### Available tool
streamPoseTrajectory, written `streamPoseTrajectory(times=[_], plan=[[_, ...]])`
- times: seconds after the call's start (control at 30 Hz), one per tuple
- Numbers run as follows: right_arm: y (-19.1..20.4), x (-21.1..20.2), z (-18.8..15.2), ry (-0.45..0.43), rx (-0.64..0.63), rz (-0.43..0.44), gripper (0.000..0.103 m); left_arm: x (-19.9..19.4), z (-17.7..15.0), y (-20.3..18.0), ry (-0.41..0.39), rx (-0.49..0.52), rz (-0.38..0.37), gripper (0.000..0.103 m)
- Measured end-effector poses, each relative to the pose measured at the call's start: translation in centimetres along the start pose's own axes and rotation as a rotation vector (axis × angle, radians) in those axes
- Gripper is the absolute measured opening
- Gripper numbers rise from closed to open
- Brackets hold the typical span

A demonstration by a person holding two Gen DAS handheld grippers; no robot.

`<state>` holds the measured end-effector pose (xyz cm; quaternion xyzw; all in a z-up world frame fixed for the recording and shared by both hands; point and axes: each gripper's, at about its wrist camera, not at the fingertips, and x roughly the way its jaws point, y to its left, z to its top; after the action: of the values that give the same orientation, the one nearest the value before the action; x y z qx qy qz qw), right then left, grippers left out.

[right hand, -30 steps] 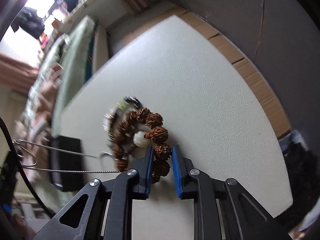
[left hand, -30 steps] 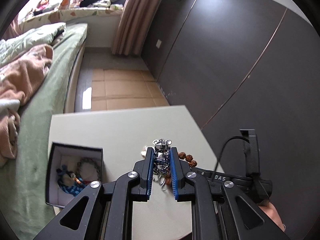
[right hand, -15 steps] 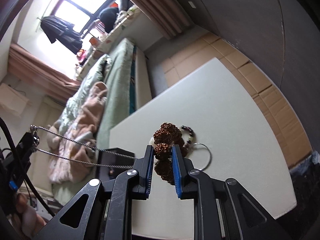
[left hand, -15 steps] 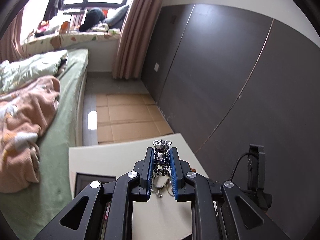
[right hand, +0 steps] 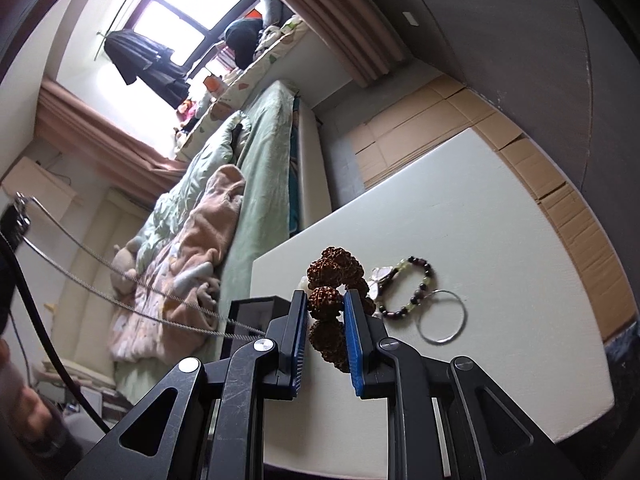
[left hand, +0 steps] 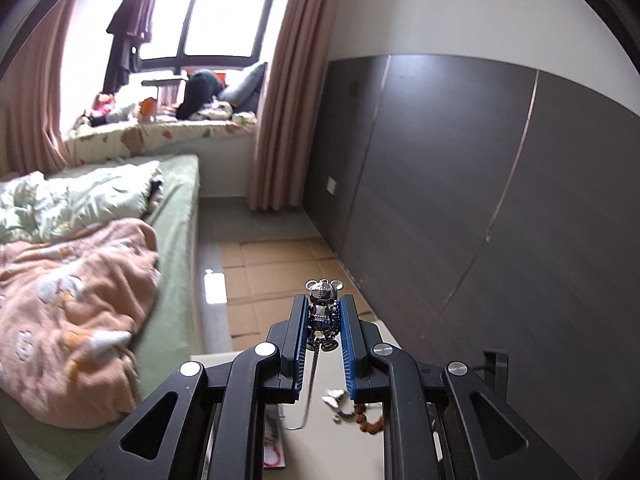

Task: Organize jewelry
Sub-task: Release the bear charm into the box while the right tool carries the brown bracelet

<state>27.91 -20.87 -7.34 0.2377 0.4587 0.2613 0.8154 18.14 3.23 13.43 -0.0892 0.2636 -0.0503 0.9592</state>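
My left gripper [left hand: 323,314] is shut on a silver bear pendant [left hand: 323,304], lifted high above the white table [left hand: 320,432]; its chain [left hand: 311,384] hangs down. In the right wrist view the chain [right hand: 120,284] stretches taut from the left toward my right gripper [right hand: 325,306], which is shut on a brown rudraksha bead bracelet [right hand: 332,280] held above the table [right hand: 500,240]. The black jewelry box [right hand: 252,312] with white lining sits at the table's left edge.
A dark beaded bracelet [right hand: 408,288], a thin silver bangle [right hand: 442,316] and a small pale charm [right hand: 378,276] lie on the table right of my right gripper. A bed [left hand: 100,260] stands left of the table, a dark wall panel [left hand: 480,200] on the right.
Both grippers have risen well above the table with their jewelry. The pendant's chain has pulled taut, and the brown bracelet has come off the table away from the other pieces.
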Motion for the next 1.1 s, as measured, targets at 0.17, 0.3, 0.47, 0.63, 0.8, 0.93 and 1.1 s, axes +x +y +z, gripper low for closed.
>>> streamPoseTrajectory(times=[0.17,0.3,0.47,0.63,0.8,0.93,1.1], plan=[[0.4,0.5,-0.4,0.017,-0.014,-0.004,0.019,-0.8,0.9,1.0,-0.019,-0.006,0.028,0.016],[0.4,0.7,-0.6,0.019,-0.016,-0.006,0.019,-0.4,0.8,1.4,-0.015,-0.002,0.039,0.016],[0.1,0.7,-0.8,0.023,-0.019,-0.015,0.019,0.8,0.2,2.1,0.001,-0.004,0.049,0.016],[-0.1,0.8,-0.8,0.027,-0.013,-0.022,0.019,2.4,-1.0,2.8,0.021,-0.017,0.070,0.016],[0.1,0.7,-0.7,0.024,-0.022,-0.018,0.020,3.9,-2.2,3.3,0.046,-0.047,0.047,0.016],[0.4,0.8,-0.7,0.028,-0.033,-0.015,0.020,4.7,-3.3,4.1,0.049,-0.073,0.063,0.016],[0.6,1.0,-0.7,0.026,-0.038,-0.014,0.020,6.3,-5.9,5.4,0.075,-0.125,0.090,0.016]])
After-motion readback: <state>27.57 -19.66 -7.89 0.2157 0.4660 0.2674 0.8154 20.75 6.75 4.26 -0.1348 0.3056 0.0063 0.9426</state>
